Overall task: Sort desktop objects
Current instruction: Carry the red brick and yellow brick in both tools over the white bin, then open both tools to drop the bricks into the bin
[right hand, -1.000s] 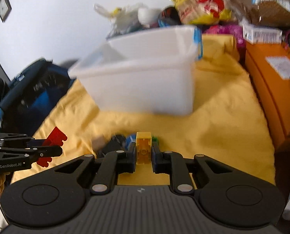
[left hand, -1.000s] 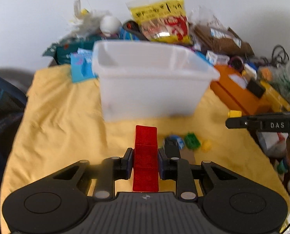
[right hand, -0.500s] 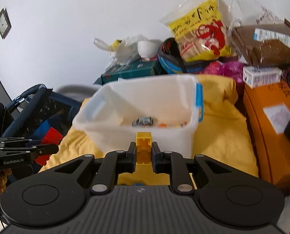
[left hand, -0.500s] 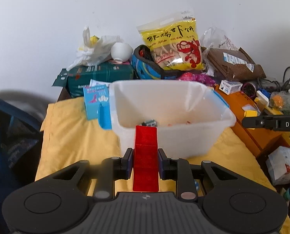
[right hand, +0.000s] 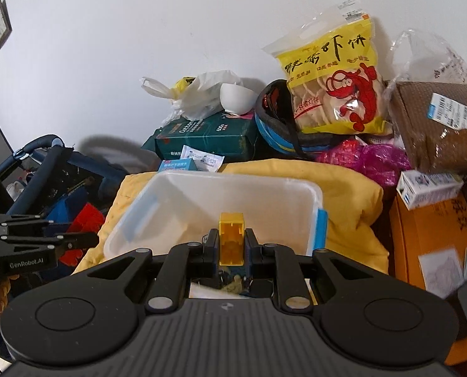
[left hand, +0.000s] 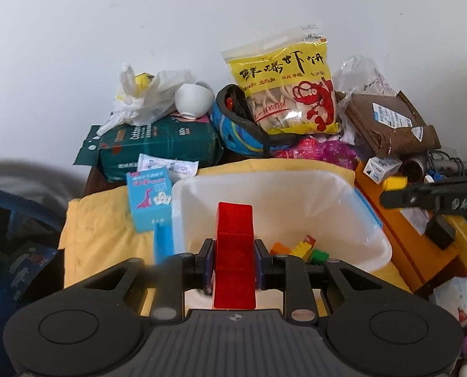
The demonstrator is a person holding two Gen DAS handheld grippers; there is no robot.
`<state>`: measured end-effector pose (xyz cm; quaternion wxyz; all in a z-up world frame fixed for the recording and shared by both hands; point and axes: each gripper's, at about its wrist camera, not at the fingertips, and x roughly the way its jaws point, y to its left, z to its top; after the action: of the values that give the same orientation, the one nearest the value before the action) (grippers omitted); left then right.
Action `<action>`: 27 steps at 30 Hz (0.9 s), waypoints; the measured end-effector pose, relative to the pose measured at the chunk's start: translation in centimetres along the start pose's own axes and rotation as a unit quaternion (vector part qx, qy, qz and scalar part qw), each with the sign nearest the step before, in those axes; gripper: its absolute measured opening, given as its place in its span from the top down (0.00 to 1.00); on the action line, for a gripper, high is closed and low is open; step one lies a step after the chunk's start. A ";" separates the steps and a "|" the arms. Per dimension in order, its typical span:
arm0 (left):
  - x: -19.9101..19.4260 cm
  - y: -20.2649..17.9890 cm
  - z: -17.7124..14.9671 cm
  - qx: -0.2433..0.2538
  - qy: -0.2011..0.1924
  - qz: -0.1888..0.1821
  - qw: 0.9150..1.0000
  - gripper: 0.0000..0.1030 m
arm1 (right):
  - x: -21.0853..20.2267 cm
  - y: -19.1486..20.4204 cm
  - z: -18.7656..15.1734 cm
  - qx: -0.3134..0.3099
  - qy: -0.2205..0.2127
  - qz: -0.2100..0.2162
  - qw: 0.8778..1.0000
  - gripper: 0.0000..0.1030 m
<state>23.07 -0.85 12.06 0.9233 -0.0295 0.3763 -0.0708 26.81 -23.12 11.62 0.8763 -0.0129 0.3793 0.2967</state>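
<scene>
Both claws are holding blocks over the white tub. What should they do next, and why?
Probably open the left claw and let the red block drop. It already sits above the open white tub, where other small blocks lie on the bottom. The right claw could then release its yellow block the same way.

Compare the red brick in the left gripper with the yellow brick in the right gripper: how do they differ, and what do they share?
Colour: the red brick is translucent red; the yellow brick is opaque yellow.
Size: the red brick looks longer and wider, reaching well past the left gripper; the yellow brick looks shorter and narrower in the right gripper.
Shared: each is clamped between closed fingers and held over the white bin.
</scene>
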 end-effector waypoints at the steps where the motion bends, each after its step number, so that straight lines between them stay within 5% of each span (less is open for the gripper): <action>1: 0.5 -0.1 0.5 -0.003 0.007 -0.006 1.000 0.72 | 0.5 0.0 0.3 -0.003 0.008 -0.002 1.000 0.83; 14: 4.1 -1.1 2.9 -0.011 0.054 -0.006 0.998 0.71 | 5.5 -1.3 1.9 0.018 0.089 -0.029 0.995 0.83; 16: 4.5 -1.3 3.1 -0.015 0.050 0.005 0.999 0.47 | 5.9 -1.4 2.0 0.022 0.088 -0.030 0.995 0.72; 19: 4.3 -1.2 2.9 -0.018 0.035 0.022 0.999 0.41 | 6.0 -1.2 1.8 0.015 0.076 -0.046 0.996 0.46; 24: 2.4 -0.9 -0.7 0.025 0.009 0.014 1.000 0.41 | 4.1 -1.3 -0.2 0.008 0.050 -0.034 0.998 0.46; 27: 0.8 -0.8 -5.5 0.049 -0.014 -0.001 0.999 0.41 | 2.0 -1.3 -3.4 -0.003 0.028 -0.031 0.999 0.44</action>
<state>19.66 -1.72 7.67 0.9288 0.0148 0.3594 -0.0894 26.31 -23.97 7.56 0.8741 -0.0355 0.4021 0.2702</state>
